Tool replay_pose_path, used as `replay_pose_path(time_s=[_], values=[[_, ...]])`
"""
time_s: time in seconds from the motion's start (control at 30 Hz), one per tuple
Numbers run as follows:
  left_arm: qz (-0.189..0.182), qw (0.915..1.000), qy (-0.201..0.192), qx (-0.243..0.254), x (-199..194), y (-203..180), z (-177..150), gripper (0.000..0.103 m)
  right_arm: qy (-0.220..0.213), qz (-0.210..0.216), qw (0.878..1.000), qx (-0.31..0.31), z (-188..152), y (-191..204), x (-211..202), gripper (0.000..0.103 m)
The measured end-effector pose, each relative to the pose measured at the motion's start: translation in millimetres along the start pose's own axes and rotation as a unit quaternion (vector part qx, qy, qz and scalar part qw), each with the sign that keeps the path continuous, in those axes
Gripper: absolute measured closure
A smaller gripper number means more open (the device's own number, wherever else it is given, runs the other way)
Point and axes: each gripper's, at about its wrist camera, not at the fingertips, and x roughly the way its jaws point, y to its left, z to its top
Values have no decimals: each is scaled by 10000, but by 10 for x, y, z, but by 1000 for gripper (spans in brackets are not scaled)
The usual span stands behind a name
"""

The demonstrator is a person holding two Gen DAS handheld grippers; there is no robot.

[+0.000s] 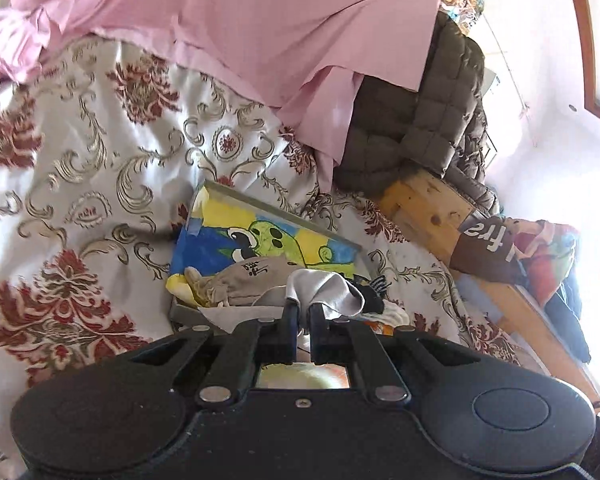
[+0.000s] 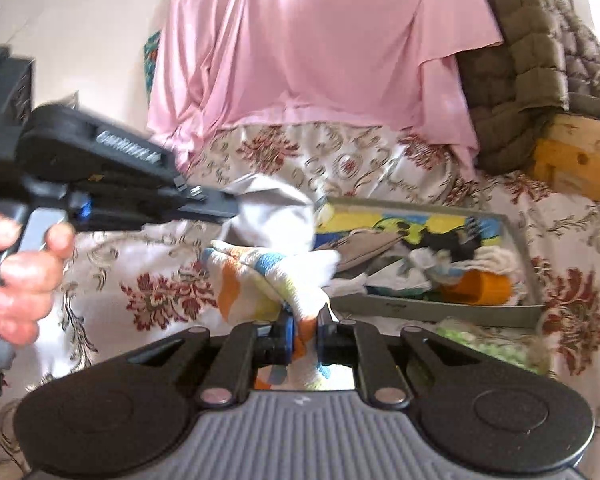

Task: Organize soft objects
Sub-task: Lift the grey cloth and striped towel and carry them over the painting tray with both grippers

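My left gripper [image 1: 304,306] is shut on a grey sock [image 1: 324,292] and holds it over the near end of a grey tray [image 1: 260,200] with a cartoon-print bottom. The right wrist view shows that gripper [image 2: 236,204] coming in from the left with the grey sock [image 2: 276,216] hanging from it. My right gripper [image 2: 304,316] is shut on a white towel with orange, blue and yellow patches [image 2: 260,276], just left of the tray [image 2: 432,308]. The tray holds a beige glove [image 1: 240,280], dark socks [image 2: 448,242] and an orange piece [image 2: 480,288].
The tray lies on a bed cover with red and gold flower patterns [image 1: 80,184]. A pink sheet [image 2: 312,52] hangs behind it, next to an olive quilted jacket [image 1: 428,120] on a wooden frame [image 1: 428,208]. A green-white cloth [image 2: 492,344] lies right of my right gripper.
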Motion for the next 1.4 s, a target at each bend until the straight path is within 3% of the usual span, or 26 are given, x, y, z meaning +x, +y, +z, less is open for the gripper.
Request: replay_pose_path(time_s=[0.33, 0.8, 1.0, 1.4], values=[[215, 9995, -53, 217, -340, -326, -193, 98, -331, -376, 9967, 638, 96, -499, -285, 91], [763, 9915, 1040, 147, 59, -144, -623, 98, -164, -586, 9933, 979, 39, -731, -80, 91], [964, 9870, 1269, 202, 205, -62, -696, 97, -16, -702, 9911, 1130, 2, -799, 58, 91], [891, 9852, 1272, 722, 460, -103, -801, 77, 452, -688, 9892, 1211, -95, -831, 233, 91]])
